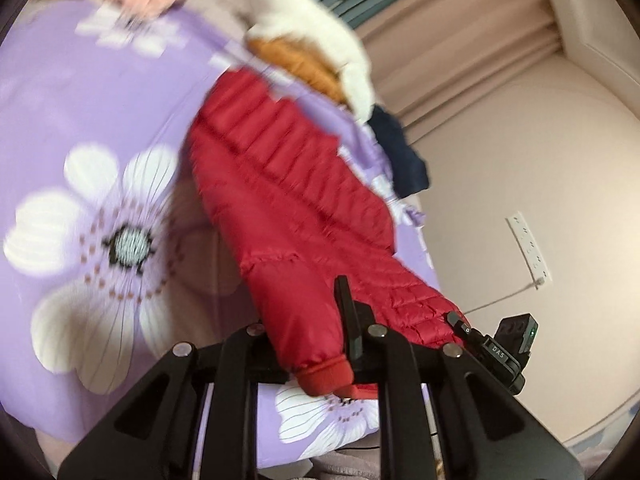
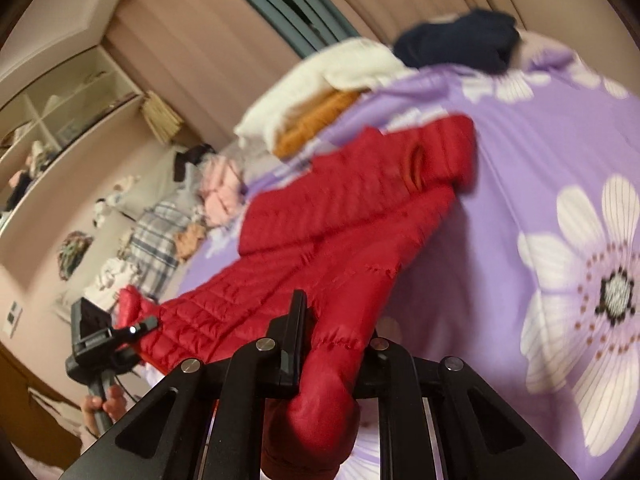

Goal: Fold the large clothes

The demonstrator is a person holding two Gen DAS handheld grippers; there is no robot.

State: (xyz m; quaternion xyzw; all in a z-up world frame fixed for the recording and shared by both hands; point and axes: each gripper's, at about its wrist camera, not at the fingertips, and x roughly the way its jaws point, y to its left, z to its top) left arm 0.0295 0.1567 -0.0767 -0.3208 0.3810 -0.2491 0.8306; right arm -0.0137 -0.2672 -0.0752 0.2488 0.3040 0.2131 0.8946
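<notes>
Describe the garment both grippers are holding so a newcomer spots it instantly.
Start at the bed with the purple floral sheet. Stretched across its middle lies the red quilted puffer jacket, a sleeve cuff pinched in each gripper's fingers. It is the only red, shiny, stitched-rib garment; the white, orange and navy clothes sit piled at the bed's far edge.

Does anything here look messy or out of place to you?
Nothing looks damaged. The red jacket lies askew across the purple bedspread, unfolded, each gripper pinching a sleeve. Other clothes sit in loose heaps at the bed's far edge.
</notes>
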